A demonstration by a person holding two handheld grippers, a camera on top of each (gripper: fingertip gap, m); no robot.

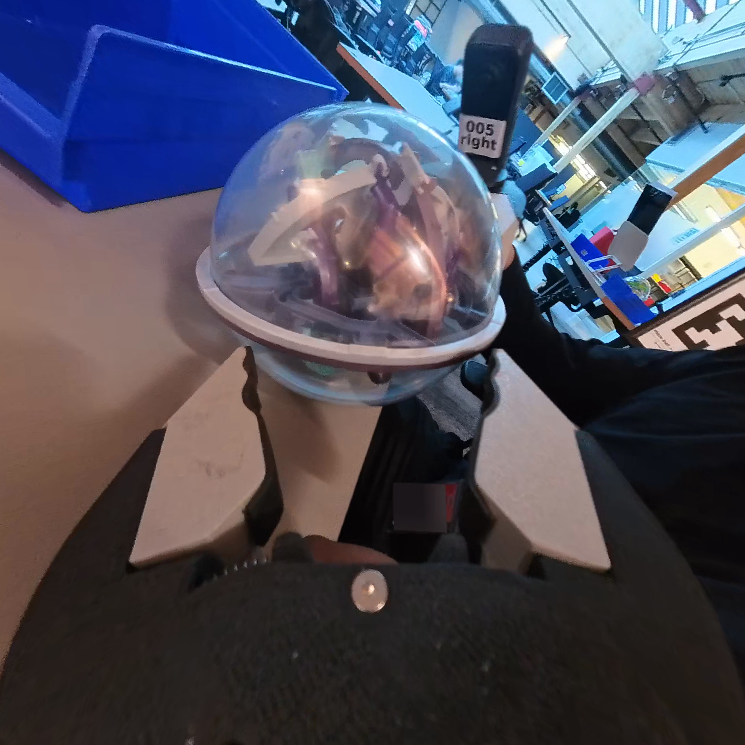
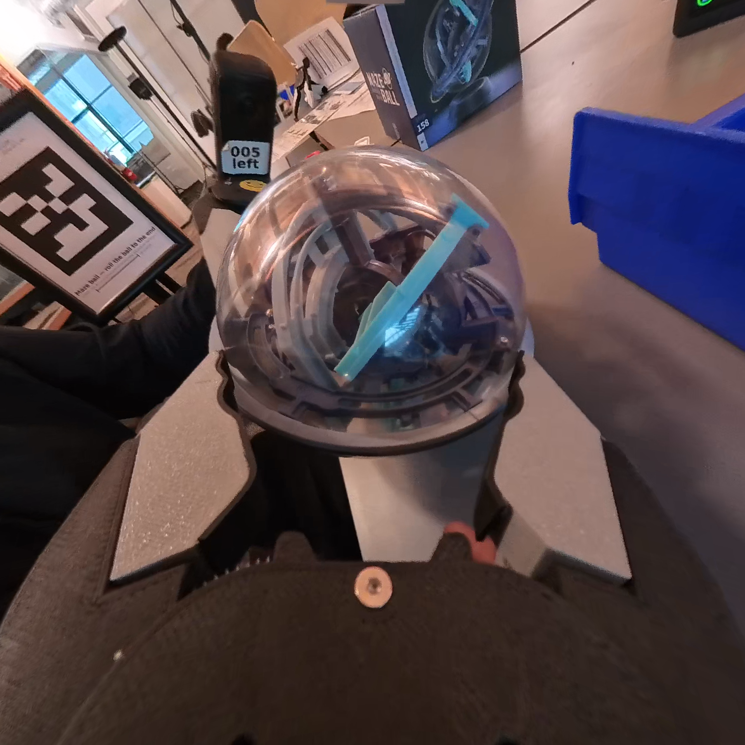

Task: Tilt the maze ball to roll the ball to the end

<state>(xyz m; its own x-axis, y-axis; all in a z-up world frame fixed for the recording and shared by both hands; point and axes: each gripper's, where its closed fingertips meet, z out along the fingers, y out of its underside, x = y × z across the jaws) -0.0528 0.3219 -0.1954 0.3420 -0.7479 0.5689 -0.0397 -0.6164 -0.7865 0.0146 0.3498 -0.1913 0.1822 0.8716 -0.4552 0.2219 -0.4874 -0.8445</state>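
Observation:
The maze ball (image 1: 354, 258) is a clear sphere with a white band around its middle and tangled tracks inside. It is held above the tan table (image 1: 80, 322) and tilted. My left gripper (image 1: 369, 375) is shut on its lower half, one finger on each side. In the right wrist view the maze ball (image 2: 371, 290) shows grey and turquoise tracks. My right gripper (image 2: 371, 375) is shut on it at the band. Each gripper's black body shows beyond the ball in the other's view: the right one (image 1: 496, 80) and the left one (image 2: 242, 109). I cannot make out the small ball inside.
Blue plastic bins (image 1: 161, 121) (image 2: 665, 242) stand on the table close to the ball. The maze ball's box (image 2: 423, 72) stands farther back. A framed sign with a black-and-white marker (image 2: 68, 225) stands at the table edge. A person's dark sleeve (image 2: 100, 363) reaches in.

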